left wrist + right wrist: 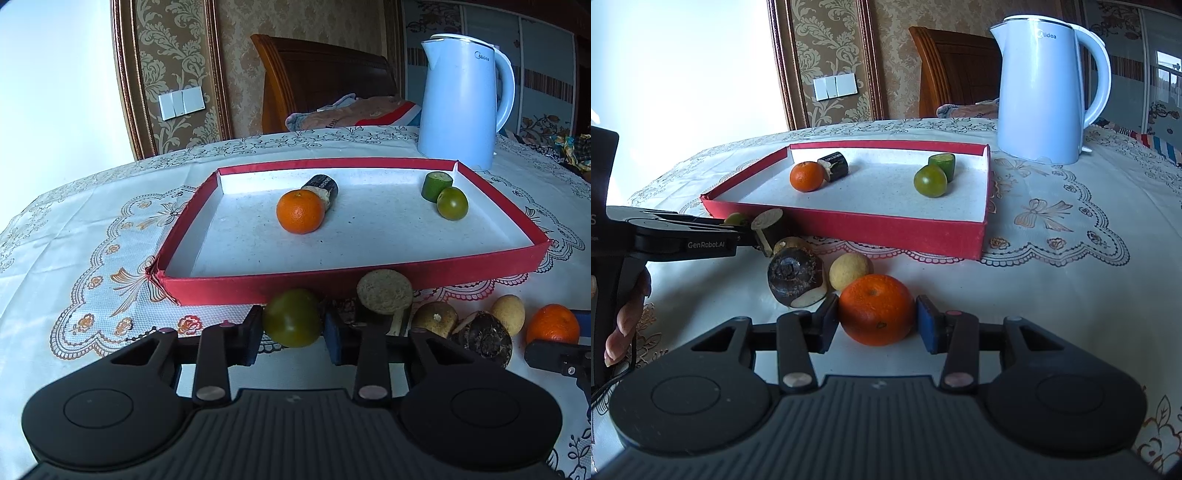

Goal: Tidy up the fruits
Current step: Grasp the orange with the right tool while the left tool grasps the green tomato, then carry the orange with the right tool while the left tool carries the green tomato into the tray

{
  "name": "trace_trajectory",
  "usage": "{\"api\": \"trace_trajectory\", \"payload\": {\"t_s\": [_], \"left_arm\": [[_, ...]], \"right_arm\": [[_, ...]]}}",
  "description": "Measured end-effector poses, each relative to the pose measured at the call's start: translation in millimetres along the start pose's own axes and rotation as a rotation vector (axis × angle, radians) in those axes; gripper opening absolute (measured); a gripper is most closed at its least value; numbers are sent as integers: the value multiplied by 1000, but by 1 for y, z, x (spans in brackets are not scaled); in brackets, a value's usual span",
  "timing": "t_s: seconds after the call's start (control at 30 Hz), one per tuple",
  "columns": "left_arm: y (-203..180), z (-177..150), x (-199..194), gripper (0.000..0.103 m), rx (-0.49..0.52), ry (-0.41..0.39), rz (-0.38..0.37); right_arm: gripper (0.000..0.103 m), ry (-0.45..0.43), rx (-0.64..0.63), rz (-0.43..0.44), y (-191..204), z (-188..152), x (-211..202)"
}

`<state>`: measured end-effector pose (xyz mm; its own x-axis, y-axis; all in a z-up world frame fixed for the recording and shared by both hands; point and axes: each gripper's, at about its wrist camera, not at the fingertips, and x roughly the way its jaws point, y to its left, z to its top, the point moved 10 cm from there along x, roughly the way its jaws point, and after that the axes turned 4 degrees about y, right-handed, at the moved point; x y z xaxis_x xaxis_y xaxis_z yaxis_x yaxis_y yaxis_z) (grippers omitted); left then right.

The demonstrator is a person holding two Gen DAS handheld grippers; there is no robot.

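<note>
Left gripper (292, 326) clamped on round green citrus fruit (291, 317), 6 o'clock of red cardboard tray (332, 282). Right gripper (877, 319) pinching round orange tangerine (876, 308). Both light, firm, smooth-skinned; hold across equator.

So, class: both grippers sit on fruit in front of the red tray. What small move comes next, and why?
Probably lift the green fruit clear of the tray wall: the left gripper pinches it, and the right gripper likewise grips an orange.
</note>
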<state>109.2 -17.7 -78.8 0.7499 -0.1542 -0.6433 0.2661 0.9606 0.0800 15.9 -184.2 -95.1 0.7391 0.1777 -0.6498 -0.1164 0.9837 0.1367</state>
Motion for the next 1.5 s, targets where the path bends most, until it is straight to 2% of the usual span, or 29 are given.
{"api": "trace_trajectory", "payload": {"t_s": [0.37, 0.73, 0.87, 1.13, 1.3, 1.5], "left_arm": [[3, -3, -12, 34, -33, -26, -33], [13, 7, -28, 34, -126, -88, -74], [11, 17, -33, 34, -132, -119, -85], [-2, 39, -18, 34, -121, -102, -86], [-10, 56, -7, 34, -110, -111, -61], [-11, 69, 17, 34, -136, -81, -68]], "right_arm": [[40, -21, 34, -1, -7, 1, -4], [40, -106, 34, -13, -9, 11, -18], [40, -151, 11, -65, -12, 25, -22], [40, -168, 2, -109, -14, 60, -11], [40, -171, 1, -140, -13, 87, 12], [41, -146, 34, -163, -18, 113, 49]]}}
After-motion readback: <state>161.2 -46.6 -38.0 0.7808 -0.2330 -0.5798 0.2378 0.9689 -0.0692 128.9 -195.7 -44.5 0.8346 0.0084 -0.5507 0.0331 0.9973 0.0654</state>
